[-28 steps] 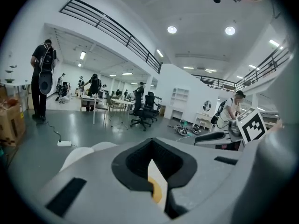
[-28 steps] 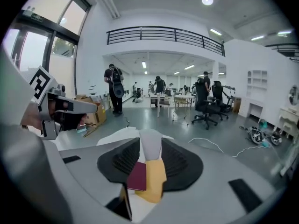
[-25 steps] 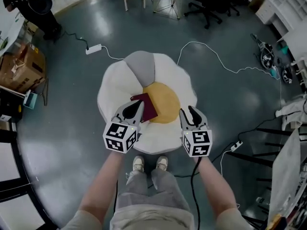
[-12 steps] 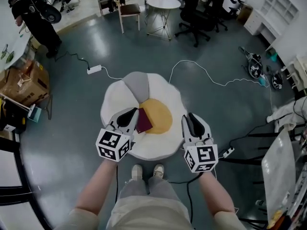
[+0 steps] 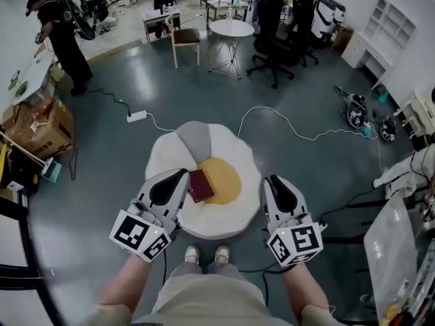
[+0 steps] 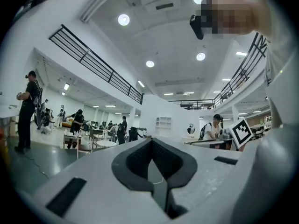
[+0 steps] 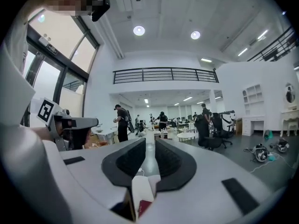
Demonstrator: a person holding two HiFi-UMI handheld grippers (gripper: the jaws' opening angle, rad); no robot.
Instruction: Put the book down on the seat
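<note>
**Book lies on egg-shaped seat, both grippers empty**

The left gripper (image 6: 152,143) has its jaws pinched together at the tips on nothing. The right gripper (image 7: 149,143) shows a thin gap, its jaws having just been closing with nothing between them. Both point level above a glossy grey-blue floor (image 5: 102,182) in a large open workroom. The dark red book (image 5: 201,185) lies flat and closed on the seat (image 5: 224,221), a white fried-egg cushion, at the left edge of its yellow middle. A white cable (image 5: 292,124) loops beyond the seat's far edge, and a power strip (image 5: 136,116) lies off its far left. Farther back stand a round table (image 5: 232,28), a wooden chair (image 5: 185,39) and cardboard boxes (image 5: 37,128).
</note>
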